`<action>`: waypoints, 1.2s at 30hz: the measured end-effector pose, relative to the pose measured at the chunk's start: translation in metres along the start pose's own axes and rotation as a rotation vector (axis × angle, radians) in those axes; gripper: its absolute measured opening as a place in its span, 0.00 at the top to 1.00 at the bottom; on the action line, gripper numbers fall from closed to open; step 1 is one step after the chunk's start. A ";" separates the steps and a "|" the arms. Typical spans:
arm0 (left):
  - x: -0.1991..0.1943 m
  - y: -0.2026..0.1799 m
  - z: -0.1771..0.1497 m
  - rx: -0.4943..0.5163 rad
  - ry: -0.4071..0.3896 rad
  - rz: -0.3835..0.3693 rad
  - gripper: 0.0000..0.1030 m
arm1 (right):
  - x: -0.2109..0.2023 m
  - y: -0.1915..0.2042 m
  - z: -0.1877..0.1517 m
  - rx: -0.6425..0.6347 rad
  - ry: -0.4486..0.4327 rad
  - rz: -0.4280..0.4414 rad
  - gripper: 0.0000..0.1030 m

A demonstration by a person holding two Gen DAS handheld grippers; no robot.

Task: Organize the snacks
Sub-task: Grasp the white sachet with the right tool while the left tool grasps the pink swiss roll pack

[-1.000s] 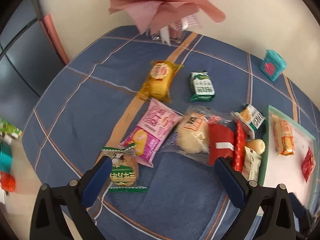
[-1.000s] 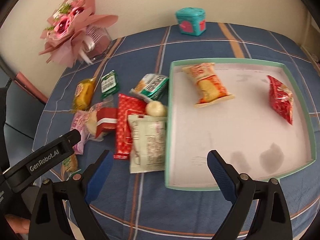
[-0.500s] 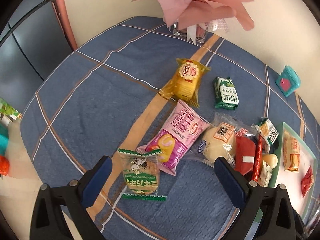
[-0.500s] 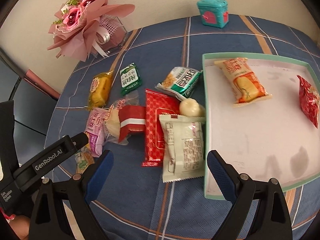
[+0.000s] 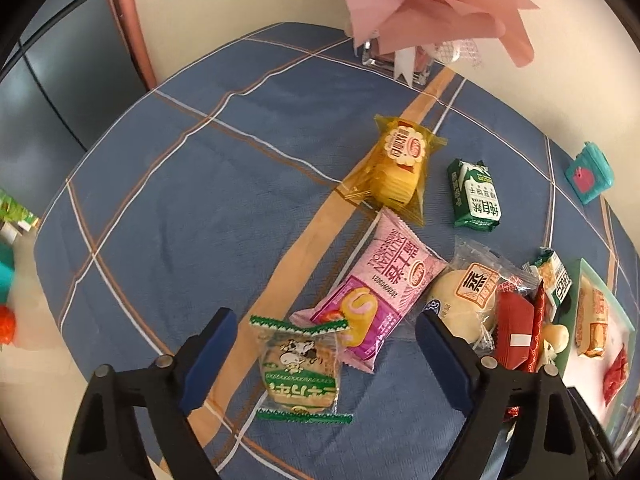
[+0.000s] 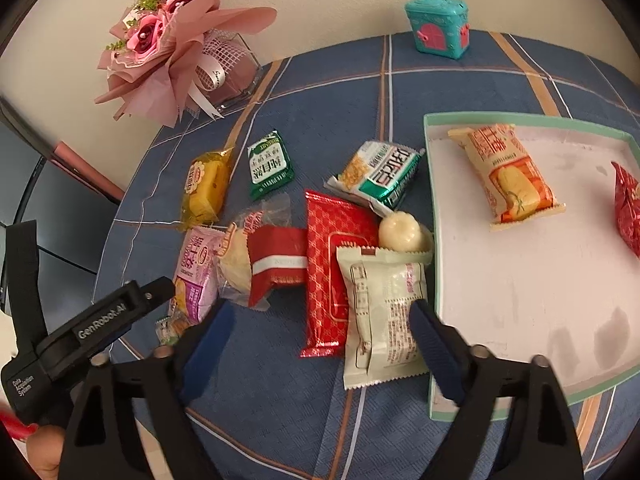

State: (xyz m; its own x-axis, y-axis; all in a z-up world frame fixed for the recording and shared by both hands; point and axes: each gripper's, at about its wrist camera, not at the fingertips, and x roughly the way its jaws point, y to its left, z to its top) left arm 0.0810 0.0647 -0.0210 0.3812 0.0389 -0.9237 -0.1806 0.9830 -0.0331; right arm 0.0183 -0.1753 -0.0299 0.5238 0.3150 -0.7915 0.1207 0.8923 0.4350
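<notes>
Several wrapped snacks lie on a blue plaid tablecloth. My left gripper is open and empty, its jaws either side of a green cookie packet, with a pink cake packet just beyond. My right gripper is open and empty, low over a red packet and a white packet. A mint-rimmed tray at right holds an orange packet and a red packet. A yellow packet and a green packet lie farther back.
A pink bouquet in a clear vase stands at the back of the table. A teal toy box sits by the wall. The table's left edge drops to the floor, with small items there. The left gripper's body shows in the right wrist view.
Both grippers have moved left and lower toward the snacks. The green cookie packet now lies between the left jaws. The right gripper has shifted from over the tray to over the red and white packets.
</notes>
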 end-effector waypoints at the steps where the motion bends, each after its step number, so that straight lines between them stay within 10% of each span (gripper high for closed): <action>1: 0.000 -0.002 0.001 0.009 -0.002 0.000 0.11 | 0.001 0.001 0.002 -0.006 0.002 -0.002 0.25; 14: 0.013 -0.019 0.006 0.063 -0.008 -0.057 0.18 | 0.008 -0.016 0.012 0.032 0.029 -0.008 0.59; 36: 0.046 -0.028 0.011 0.080 -0.025 -0.074 0.30 | 0.018 -0.037 0.012 0.100 0.067 -0.061 0.60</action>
State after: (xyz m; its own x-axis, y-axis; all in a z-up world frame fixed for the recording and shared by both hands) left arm 0.1136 0.0409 -0.0585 0.4134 -0.0305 -0.9100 -0.0785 0.9945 -0.0690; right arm 0.0336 -0.2072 -0.0550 0.4555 0.2848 -0.8435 0.2362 0.8748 0.4229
